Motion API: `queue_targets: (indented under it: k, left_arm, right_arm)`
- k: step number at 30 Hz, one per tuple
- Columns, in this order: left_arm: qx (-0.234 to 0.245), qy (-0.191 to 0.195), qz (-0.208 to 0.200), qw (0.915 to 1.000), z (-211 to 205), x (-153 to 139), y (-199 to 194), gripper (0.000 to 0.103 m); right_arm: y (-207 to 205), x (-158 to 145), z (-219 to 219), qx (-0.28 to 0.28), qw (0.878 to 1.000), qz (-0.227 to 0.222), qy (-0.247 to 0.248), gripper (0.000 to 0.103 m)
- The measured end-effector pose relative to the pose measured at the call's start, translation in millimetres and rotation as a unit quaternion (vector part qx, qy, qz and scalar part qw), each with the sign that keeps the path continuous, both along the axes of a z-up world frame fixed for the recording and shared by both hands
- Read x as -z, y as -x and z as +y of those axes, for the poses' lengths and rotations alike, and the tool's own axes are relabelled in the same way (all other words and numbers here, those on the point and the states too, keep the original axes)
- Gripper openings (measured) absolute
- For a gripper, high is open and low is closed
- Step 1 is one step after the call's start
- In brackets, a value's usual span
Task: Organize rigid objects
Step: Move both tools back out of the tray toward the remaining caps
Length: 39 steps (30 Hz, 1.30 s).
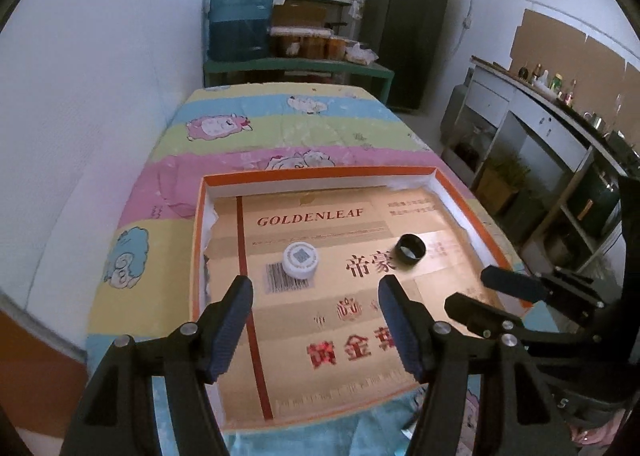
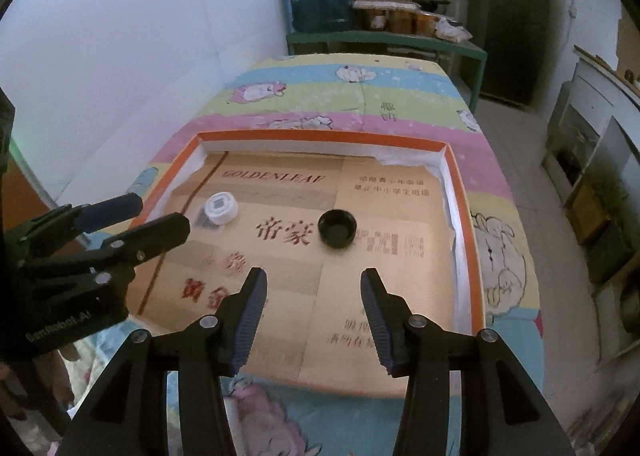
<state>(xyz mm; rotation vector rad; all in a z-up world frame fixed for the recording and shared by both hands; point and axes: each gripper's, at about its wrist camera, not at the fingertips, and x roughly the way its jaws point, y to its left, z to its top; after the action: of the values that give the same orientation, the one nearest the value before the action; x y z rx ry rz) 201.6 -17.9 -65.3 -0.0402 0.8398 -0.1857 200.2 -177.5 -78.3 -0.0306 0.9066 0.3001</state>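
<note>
Right wrist view: right gripper (image 2: 314, 308) gapes empty below the black cap (image 2: 337, 231) at centre; left gripper (image 1: 316, 320), also wide and empty, faces the white cap (image 1: 301, 260). Reach stage; next, advance and straddle each.

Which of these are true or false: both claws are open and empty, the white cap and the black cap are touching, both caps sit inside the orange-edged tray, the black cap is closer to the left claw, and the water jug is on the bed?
1. Both claws are open and empty. True: the left claw and the right claw grip nothing.
2. The white cap touches the black cap. False: bare cardboard separates them.
3. Both caps sit inside the orange-edged tray. True.
4. The black cap is closer to the left claw. False: it lies ahead of the right claw.
5. The water jug is on the bed. False: it stands on a green bench beyond it.
</note>
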Motion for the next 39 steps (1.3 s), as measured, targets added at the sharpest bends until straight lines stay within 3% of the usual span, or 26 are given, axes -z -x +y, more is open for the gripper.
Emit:
queue_targets:
  k: [9, 20, 39]
  left_arm:
    - [-0.016, 0.005, -0.035, 0.9992, 7, -23, 39, 0.065]
    - [-0.006, 0.021, -0.037, 0.9991, 13, -30, 77, 0.063]
    - [-0.011, 0.022, -0.055, 0.9982, 21, -33, 132, 0.061]
  right_arm:
    - [45, -18, 4, -0.009, 1.0, -0.015, -0.008, 0.05]
    - [100, -37, 1, -0.015, 0.999, -0.042, 0.004, 0.05]
    - [159, -34, 0, -0.019, 0.999, -0.049, 0.008, 0.05]
